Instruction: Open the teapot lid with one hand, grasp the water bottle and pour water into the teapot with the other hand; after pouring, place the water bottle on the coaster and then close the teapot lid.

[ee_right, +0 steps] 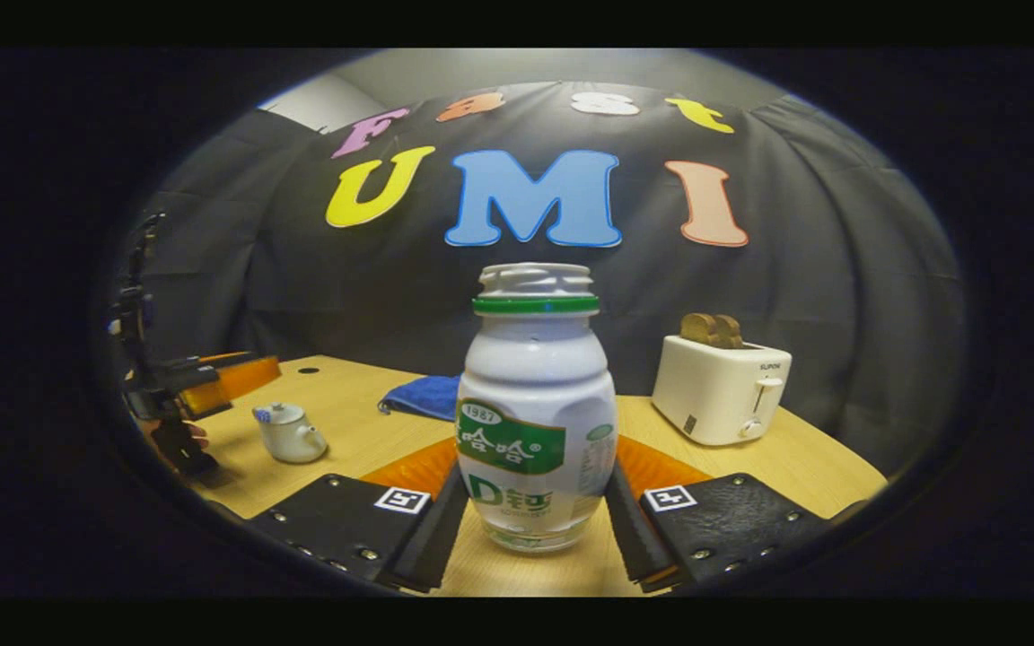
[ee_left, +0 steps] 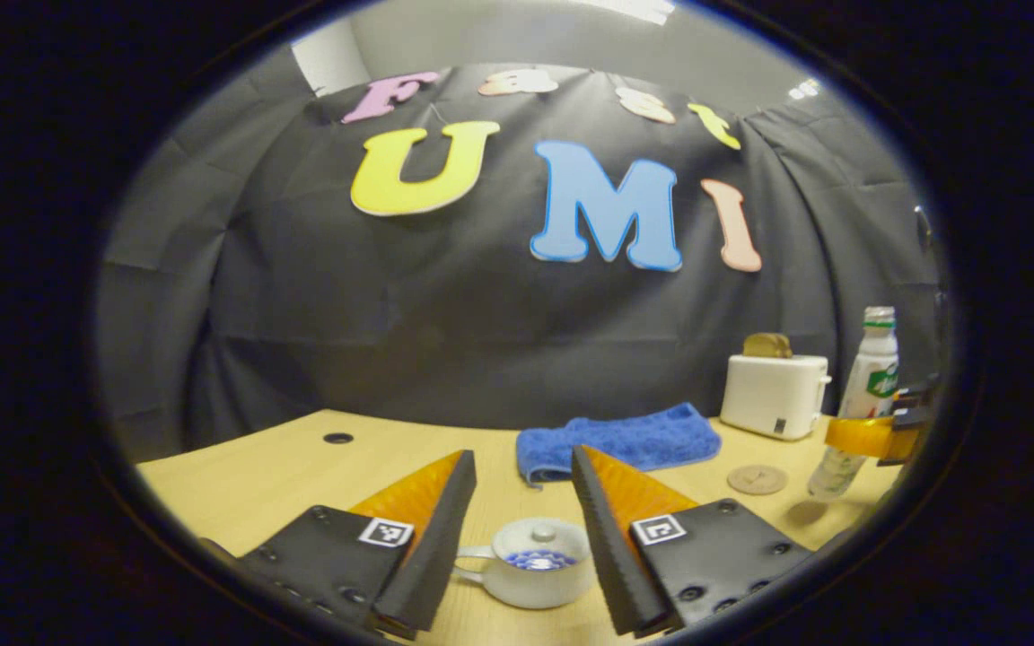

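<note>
- Two tools share the work: the left tool (ee_left: 521,529) hangs above the teapot (ee_left: 535,563), and the right tool (ee_right: 530,525) brackets the water bottle (ee_right: 535,413).
- In the left gripper view the teapot stands on the desk (ee_left: 284,475) between the spread fingers, at 6 o'clock of the view, with its lid (ee_left: 541,541) still on. The jaws are wide apart and touch nothing.
- The lid knob lies nearly dead ahead along the finger axis, so the coming move looks like a straight advance at 12 o'clock of the tool, then a pinch on the knob.
- In the right gripper view the bottle stands upright, long axis vertical, between the fingers; they sit close at its lower sides, but whether both press it I cannot tell.
- From the right tool the teapot (ee_right: 288,433) lies at 9 o'clock, well apart, so the bottle must travel that way to pour.
- The coaster (ee_left: 757,479) lies just beside the bottle (ee_left: 860,404), near the blue towel (ee_left: 616,440) and toaster (ee_left: 775,395).
- My judgement: the left tool is nearer the lid and should lift first.
</note>
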Demonstrator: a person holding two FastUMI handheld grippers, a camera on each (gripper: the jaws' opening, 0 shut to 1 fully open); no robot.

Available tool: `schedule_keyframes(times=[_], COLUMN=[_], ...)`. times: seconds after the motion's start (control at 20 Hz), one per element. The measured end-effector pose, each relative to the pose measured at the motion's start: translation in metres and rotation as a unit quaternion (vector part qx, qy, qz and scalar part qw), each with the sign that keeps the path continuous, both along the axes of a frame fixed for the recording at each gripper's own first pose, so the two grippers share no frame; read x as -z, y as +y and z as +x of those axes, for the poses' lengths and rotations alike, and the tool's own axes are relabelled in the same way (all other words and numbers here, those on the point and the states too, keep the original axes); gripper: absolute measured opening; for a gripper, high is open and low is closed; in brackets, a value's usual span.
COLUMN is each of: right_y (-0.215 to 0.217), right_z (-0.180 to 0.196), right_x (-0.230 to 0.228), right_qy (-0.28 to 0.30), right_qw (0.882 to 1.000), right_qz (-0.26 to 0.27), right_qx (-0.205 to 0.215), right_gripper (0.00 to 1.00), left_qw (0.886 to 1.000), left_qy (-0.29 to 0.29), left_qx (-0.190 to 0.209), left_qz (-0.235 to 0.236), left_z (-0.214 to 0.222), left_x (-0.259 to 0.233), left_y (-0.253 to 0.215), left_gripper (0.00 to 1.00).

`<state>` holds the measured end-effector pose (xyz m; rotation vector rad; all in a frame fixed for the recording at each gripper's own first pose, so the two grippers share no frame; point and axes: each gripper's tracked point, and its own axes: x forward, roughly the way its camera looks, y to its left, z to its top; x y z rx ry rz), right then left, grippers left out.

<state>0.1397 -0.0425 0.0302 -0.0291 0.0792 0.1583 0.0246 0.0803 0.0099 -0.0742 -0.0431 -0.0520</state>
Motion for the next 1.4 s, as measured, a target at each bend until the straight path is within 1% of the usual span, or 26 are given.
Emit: schedule_keyframes(times=[0.05, 0.1, 0.2, 0.3, 0.35, 0.45, 0.55, 0.75, 0.85, 1.0, 1.15, 1.2, 1.25, 1.3, 1.35, 1.4], right_y=[-0.002, -0.003, -0.01, -0.016, -0.018, -0.024, -0.028, -0.025, -0.025, -0.026, -0.026, -0.029, -0.032, -0.033, -0.031, -0.03], right_z=[0.013, 0.027, 0.054, 0.077, 0.084, 0.095, 0.101, 0.108, 0.109, 0.109, 0.108, 0.107, 0.104, 0.1, 0.093, 0.083], right_x=[-0.001, -0.002, -0.002, 0.001, 0.006, 0.016, 0.022, 0.033, 0.037, 0.038, 0.038, 0.042, 0.041, 0.035, 0.025, 0.016], right_qy=[0.006, 0.008, 0.005, 0.003, 0.007, 0.018, 0.021, 0.028, 0.03, 0.028, 0.02, 0.026, 0.024, 0.012, -0.003, -0.018], right_qw=[1.0, 1.0, 1.0, 1.0, 0.999, 0.999, 0.999, 0.999, 0.999, 0.999, 0.999, 0.998, 0.998, 0.998, 0.998, 0.998], right_qz=[0.009, 0.015, 0.012, 0.006, 0.01, 0.018, 0.023, 0.006, 0.0, 0.009, 0.007, -0.002, -0.008, -0.007, -0.001, 0.002], right_qx=[-0.002, 0.0, 0.015, 0.029, 0.032, 0.038, 0.043, 0.043, 0.044, 0.045, 0.046, 0.055, 0.064, 0.069, 0.068, 0.066], right_gripper=[0.72, 0.72, 0.72, 0.72, 0.72, 0.72, 0.72, 0.72, 0.72, 0.72, 0.73, 0.74, 0.95, 0.75, 1.0, 0.99], left_qw=[1.0, 1.0, 0.999, 0.999, 0.998, 0.997, 0.996, 0.997, 0.997, 0.998, 0.999, 0.999, 0.999, 0.999, 1.0, 1.0], left_qy=[-0.01, -0.018, -0.028, -0.021, -0.018, -0.016, -0.02, -0.016, -0.01, -0.009, -0.012, -0.01, -0.007, -0.005, -0.004, -0.004], left_qx=[-0.005, -0.006, -0.009, -0.007, -0.004, -0.014, -0.033, -0.047, -0.042, -0.038, -0.03, -0.027, -0.024, -0.021, -0.02, -0.018], left_qz=[-0.005, -0.01, -0.017, -0.04, -0.056, -0.075, -0.075, -0.064, -0.059, -0.044, -0.033, -0.03, -0.027, -0.024, -0.021, -0.02], left_z=[-0.015, -0.029, -0.053, -0.071, -0.078, -0.088, -0.095, -0.098, -0.098, -0.098, -0.098, -0.099, -0.099, -0.101, -0.102, -0.103], left_x=[-0.01, -0.021, -0.035, -0.039, -0.042, -0.046, -0.052, -0.046, -0.04, -0.044, -0.048, -0.048, -0.046, -0.046, -0.046, -0.047], left_y=[0.004, 0.008, 0.018, 0.03, 0.035, 0.052, 0.07, 0.077, 0.071, 0.064, 0.054, 0.05, 0.046, 0.043, 0.04, 0.038], left_gripper=[0.9, 0.92, 0.92, 0.92, 0.92, 0.92, 0.92, 0.92, 0.92, 0.92, 0.92, 0.92, 0.92, 0.92, 0.92, 0.92])
